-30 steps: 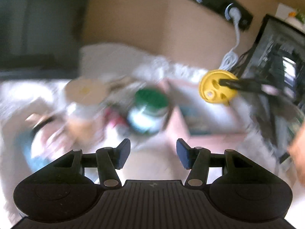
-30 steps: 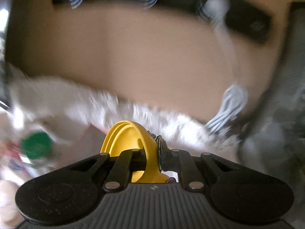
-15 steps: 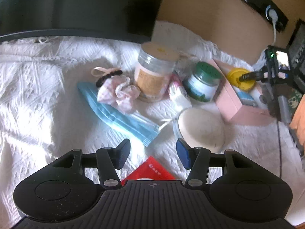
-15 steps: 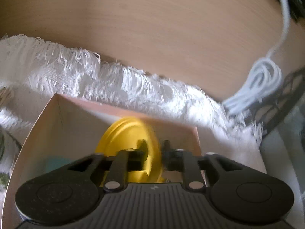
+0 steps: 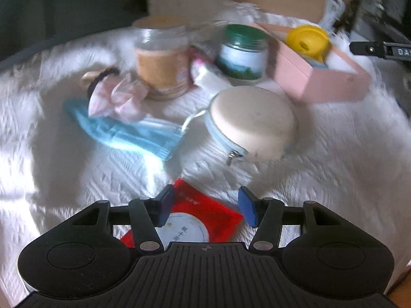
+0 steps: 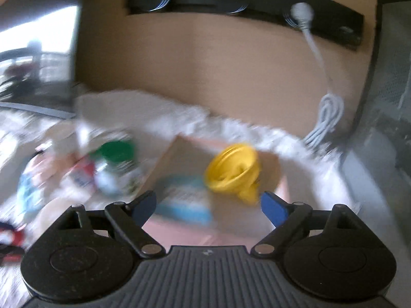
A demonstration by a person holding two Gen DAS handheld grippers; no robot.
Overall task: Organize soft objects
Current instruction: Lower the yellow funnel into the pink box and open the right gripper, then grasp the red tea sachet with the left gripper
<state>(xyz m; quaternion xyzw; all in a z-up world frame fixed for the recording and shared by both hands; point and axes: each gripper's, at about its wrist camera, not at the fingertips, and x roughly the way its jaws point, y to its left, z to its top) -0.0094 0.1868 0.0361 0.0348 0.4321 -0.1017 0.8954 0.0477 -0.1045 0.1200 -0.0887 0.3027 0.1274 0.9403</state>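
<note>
Left gripper (image 5: 204, 205), half open and empty, hangs over a red packet (image 5: 205, 213); beyond lie the round pouch (image 5: 253, 120) and face mask (image 5: 123, 128). Right gripper (image 6: 208, 206), jaws opening, nothing between: yellow funnel (image 6: 232, 170) sits in the pink box (image 5: 321, 84). Centre jaws before closing.

Looks like a home room: white textured cloth (image 5: 334, 154) spread over the bench, toiletry jars (image 5: 241, 51), face mask (image 5: 128, 131), scrunchie (image 5: 118, 95), wall socket strip (image 6: 244, 2) with white cable (image 6: 326, 118).

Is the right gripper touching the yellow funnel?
Apart. In the right wrist view the right gripper, jaws opening, sits short of the yellow funnel in the pink box.
</note>
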